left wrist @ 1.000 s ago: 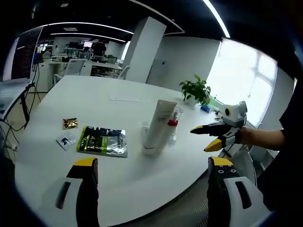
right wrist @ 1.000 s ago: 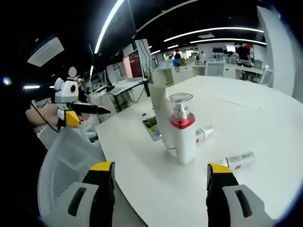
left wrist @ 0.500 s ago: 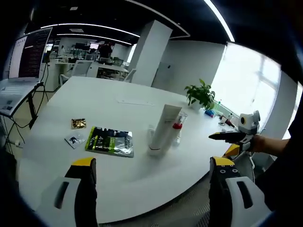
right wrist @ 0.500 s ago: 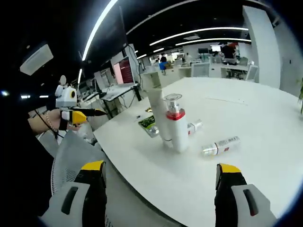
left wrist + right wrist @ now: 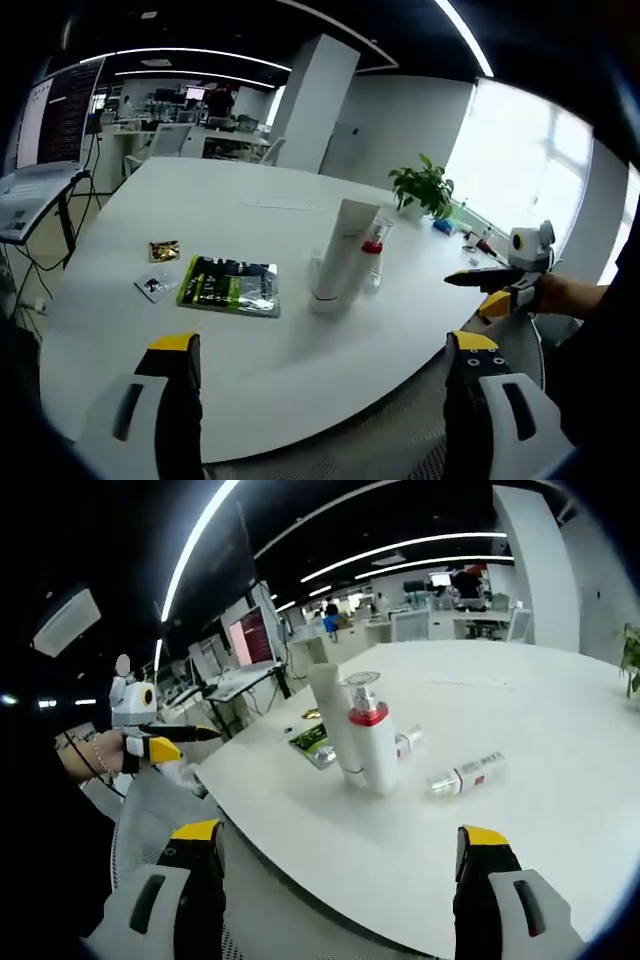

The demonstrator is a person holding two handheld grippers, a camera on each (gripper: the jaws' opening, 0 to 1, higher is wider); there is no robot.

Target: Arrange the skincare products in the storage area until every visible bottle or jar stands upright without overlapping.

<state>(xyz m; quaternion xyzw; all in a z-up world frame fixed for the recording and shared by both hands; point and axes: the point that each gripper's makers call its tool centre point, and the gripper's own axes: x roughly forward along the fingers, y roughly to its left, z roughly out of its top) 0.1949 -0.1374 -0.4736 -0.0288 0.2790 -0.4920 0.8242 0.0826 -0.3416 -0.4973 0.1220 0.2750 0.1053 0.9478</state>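
On the round white table [image 5: 250,370] a tall white tube [image 5: 339,253] stands upright, and a pump bottle [image 5: 373,254] with a red collar stands upright right beside it. In the right gripper view the tube [image 5: 329,720] is behind the pump bottle [image 5: 370,742]. A small bottle [image 5: 465,775] with a red label lies on its side to their right, and another small one [image 5: 406,743] lies behind them. My left gripper [image 5: 320,343] is open and empty, back from the table's edge. My right gripper [image 5: 340,832] is open too, off the table.
A green foil pack [image 5: 228,285], a gold sachet [image 5: 163,250] and a small sachet [image 5: 152,286] lie left of the tube. A potted plant [image 5: 424,190] stands at the far edge. A mesh chair [image 5: 150,800] sits by the table. Desks and monitors fill the background.
Both grippers have drawn back from the table, so the products look smaller. In the left gripper view, the right gripper has moved right and away from the bottles.
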